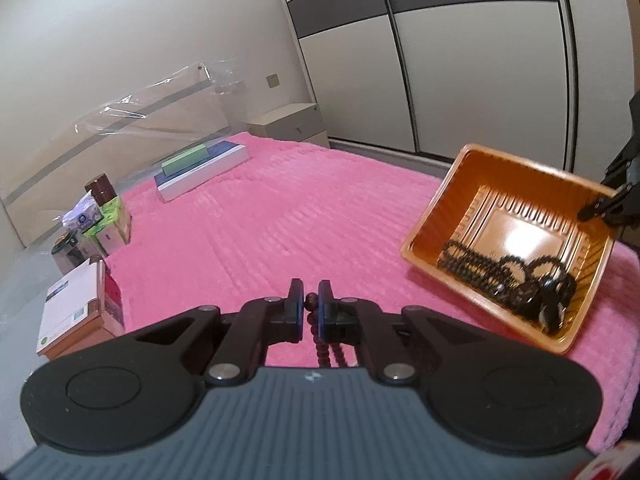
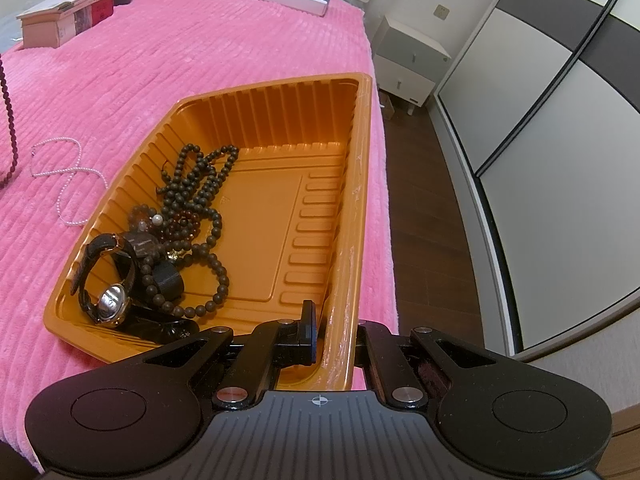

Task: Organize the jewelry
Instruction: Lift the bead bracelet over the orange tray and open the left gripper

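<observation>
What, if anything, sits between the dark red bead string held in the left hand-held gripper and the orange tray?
Nothing visible does. The left hand-held gripper holds the dark red bead string above bare pink ribbed bedspread; only that lies between it and the orange ribbed plastic tray, tilted up by the right hand-held gripper.

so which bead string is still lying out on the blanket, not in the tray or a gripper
The white pearl strand, looped on the pink blanket left of the orange tray. The dark strings lie in the tray; the reddish-brown one hangs from the left gripper.
</observation>
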